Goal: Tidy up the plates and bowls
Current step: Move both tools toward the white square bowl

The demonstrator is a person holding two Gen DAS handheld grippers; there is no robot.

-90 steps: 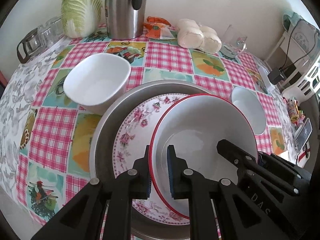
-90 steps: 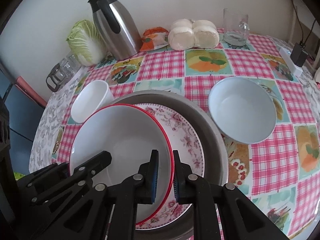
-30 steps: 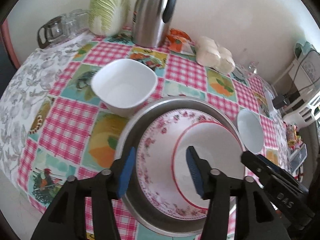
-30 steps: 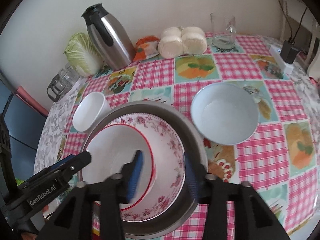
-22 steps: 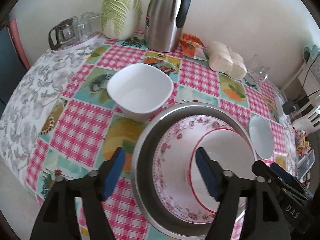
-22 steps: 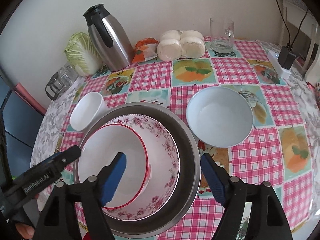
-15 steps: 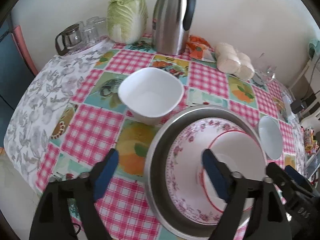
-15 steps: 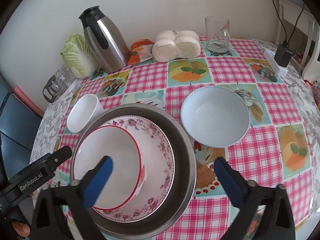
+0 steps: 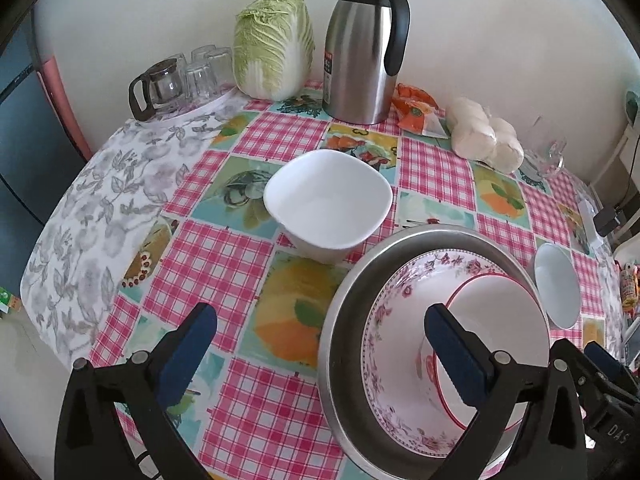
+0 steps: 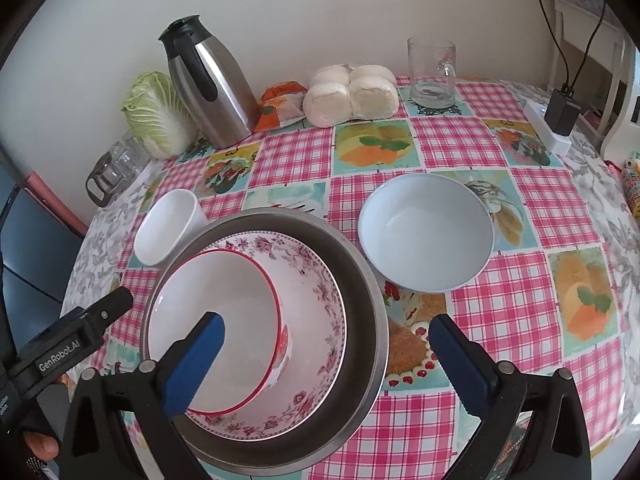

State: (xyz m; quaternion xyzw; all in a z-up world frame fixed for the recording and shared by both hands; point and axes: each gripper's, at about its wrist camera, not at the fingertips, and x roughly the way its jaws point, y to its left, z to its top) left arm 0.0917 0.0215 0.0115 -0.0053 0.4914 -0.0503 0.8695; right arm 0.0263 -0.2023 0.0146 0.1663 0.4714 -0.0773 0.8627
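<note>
Left wrist view: the left gripper hangs above the near part of the table, its blue-padded jaws spread wide and holding nothing. One pad is over the checked cloth, the other over the stacked dishes. A metal basin stands on the cloth; a flowered plate lies inside it, and a red-rimmed bowl sits upright in that plate, toward its right side. A square white bowl stands just beyond the basin, its base close to the basin's rim; whether they touch cannot be told. A round white bowl stands to the right of the basin, apart from it. Along the wall stand a cabbage, a steel flask and a group of glasses; a bag of buns lies to the right of the flask.

Right wrist view: the right gripper is likewise fully spread and empty, one pad over the red-rimmed bowl, the other over the cloth to the right of the basin. The flowered plate shows around the bowl. The round white bowl stands just beside the basin on the right, the square white bowl behind its left edge. A glass mug stands near the wall beside the buns. The left gripper's body shows at the lower left.
</note>
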